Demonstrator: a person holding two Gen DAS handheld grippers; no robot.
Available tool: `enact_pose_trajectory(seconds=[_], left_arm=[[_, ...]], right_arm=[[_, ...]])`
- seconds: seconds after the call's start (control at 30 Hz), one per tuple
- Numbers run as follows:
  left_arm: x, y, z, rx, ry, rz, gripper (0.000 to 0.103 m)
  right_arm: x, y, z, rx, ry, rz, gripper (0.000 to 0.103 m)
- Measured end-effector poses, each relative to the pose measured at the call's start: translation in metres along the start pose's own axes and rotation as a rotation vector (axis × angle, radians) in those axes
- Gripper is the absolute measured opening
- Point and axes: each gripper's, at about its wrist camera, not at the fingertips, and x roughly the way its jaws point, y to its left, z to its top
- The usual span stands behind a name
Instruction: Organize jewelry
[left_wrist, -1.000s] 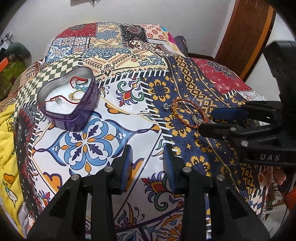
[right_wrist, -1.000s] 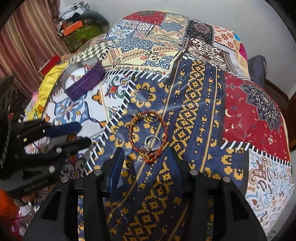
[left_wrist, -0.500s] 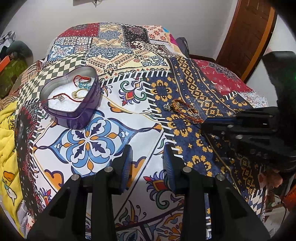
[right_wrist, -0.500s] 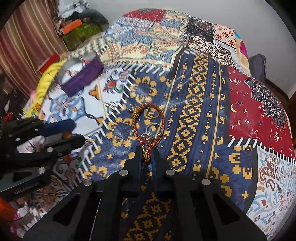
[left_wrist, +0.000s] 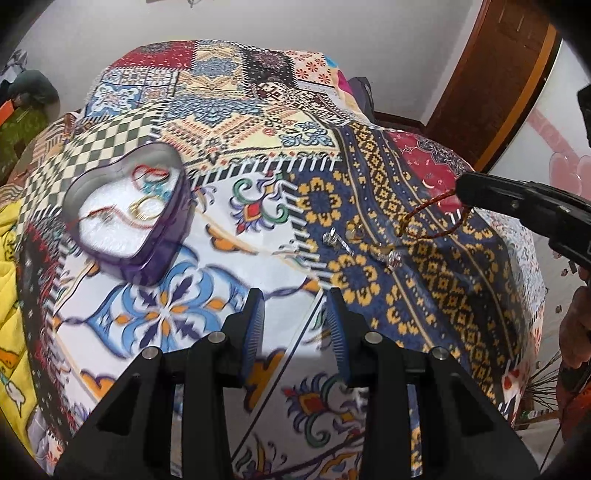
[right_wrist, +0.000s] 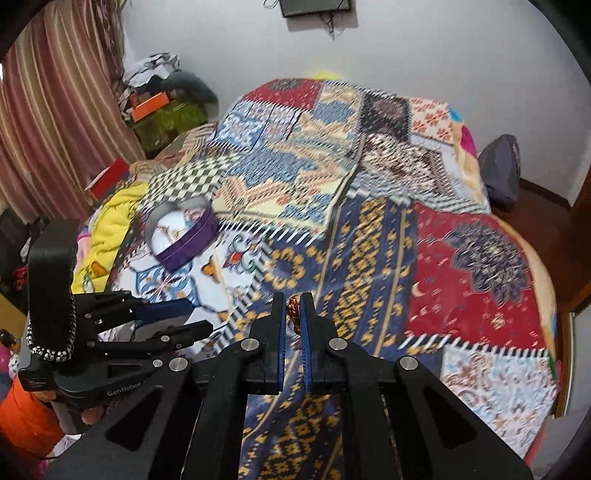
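White walls (right_wrist: 443, 55), striped curtain (right_wrist: 55, 110), brown wooden door (left_wrist: 495, 74).

Right gripper (right_wrist: 294, 318) jaws clamped; left gripper (left_wrist: 294, 328) seemingly parted.

The patterned patchwork bedspread (left_wrist: 166, 317) lies bare at lower centre of the left wrist view, giving open passage. At mid-left the purple heart-shaped tin (left_wrist: 125, 218) stands in the way. Small silver rings (left_wrist: 338, 240), possibly three, lie scattered at centre right. The black right gripper (left_wrist: 461, 192) blocks the right edge.
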Motion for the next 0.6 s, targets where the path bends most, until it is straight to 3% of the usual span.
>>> enact_pose_trajectory(seconds=[0.33,0.6], left_arm=[[0.025,-0.024,0.032,0.077,-0.004,-0.023,0.034],[0.05,-0.023,0.039,0.049,0.034,-0.019,0.021]], right_arm=[[-0.005,-0.027,-0.005,0.033,-0.007,-0.067,0.006],[-0.005,-0.029,-0.005,0.031,-0.017,-0.058,0.006]])
